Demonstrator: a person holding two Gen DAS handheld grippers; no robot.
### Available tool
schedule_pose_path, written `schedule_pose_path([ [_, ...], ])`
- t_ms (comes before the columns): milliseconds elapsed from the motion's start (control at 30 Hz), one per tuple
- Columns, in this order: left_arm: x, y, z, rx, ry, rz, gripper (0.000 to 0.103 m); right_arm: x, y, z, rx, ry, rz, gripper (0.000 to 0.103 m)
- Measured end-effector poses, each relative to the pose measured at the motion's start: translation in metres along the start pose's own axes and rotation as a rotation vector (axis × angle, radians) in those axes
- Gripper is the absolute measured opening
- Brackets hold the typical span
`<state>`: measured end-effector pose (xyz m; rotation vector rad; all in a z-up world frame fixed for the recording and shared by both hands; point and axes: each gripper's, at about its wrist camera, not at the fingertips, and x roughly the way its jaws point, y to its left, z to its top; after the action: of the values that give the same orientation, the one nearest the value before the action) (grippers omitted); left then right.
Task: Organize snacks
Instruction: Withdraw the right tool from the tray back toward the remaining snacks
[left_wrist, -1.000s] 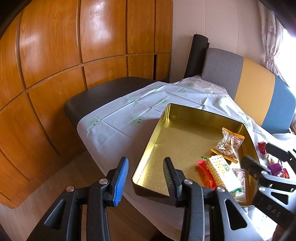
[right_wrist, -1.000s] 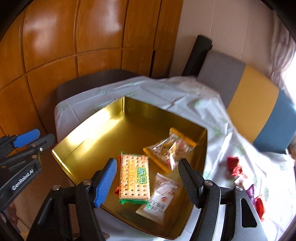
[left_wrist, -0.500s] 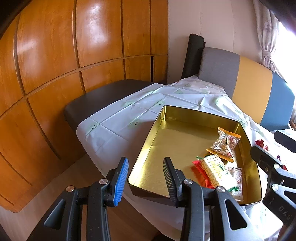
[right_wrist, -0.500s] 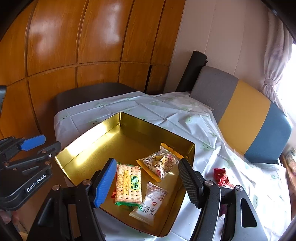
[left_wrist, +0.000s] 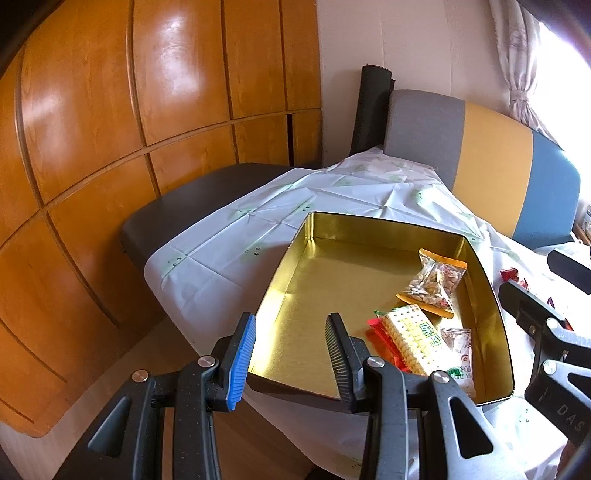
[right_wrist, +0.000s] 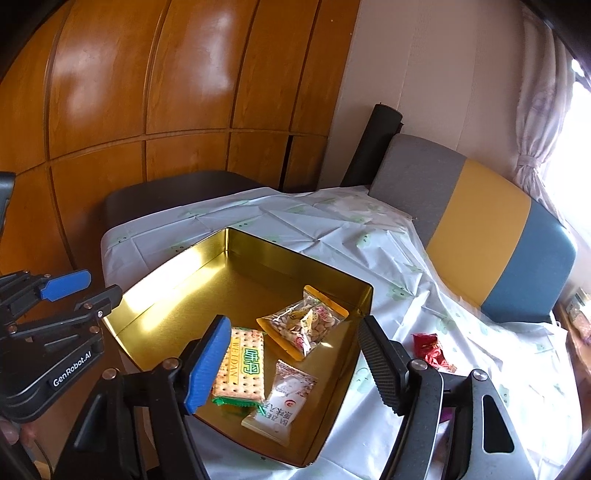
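A gold tin box (left_wrist: 303, 314) (right_wrist: 177, 295) sits open on the white tablecloth. Inside lie a cracker pack (left_wrist: 410, 339) (right_wrist: 242, 365), a clear bag of nuts (left_wrist: 432, 282) (right_wrist: 303, 325) and a white snack packet (left_wrist: 460, 347) (right_wrist: 282, 404). A red wrapped candy (right_wrist: 430, 350) (left_wrist: 509, 274) lies on the cloth right of the tin. My left gripper (left_wrist: 290, 356) is open and empty above the tin's near left corner. My right gripper (right_wrist: 295, 365) is open and empty above the tin's near side.
The table stands against a wooden panel wall (left_wrist: 110, 147). A dark bench seat (left_wrist: 192, 199) lies behind the table on the left. A grey, yellow and blue sofa back (right_wrist: 480, 214) runs along the right. A black roll (right_wrist: 369, 147) leans in the corner.
Both grippers have pulled back and up from the tin, so more of the table shows. The right gripper's view has widened to include the red candy. Both stay open.
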<state>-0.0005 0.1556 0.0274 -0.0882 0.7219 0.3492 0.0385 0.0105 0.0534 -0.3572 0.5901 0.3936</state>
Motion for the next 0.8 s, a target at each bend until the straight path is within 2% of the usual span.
schedule_pose_path([
  [167, -0.003, -0.011, 0.002, 0.032, -0.005, -0.019, 0.039, 0.000, -0.015, -0.007, 0.010, 0.011, -0.017, 0.073],
  [333, -0.007, -0.031, 0.006, 0.097, -0.005, -0.077, 0.039, 0.003, -0.047, -0.024, 0.028, 0.052, -0.055, 0.077],
  [600, -0.016, -0.088, 0.018, 0.250, -0.015, -0.216, 0.040, 0.008, -0.141, -0.066, 0.124, 0.189, -0.144, 0.077],
  [800, -0.018, -0.138, 0.032, 0.350, 0.011, -0.343, 0.040, 0.004, -0.211, -0.097, 0.177, 0.263, -0.227, 0.077],
])
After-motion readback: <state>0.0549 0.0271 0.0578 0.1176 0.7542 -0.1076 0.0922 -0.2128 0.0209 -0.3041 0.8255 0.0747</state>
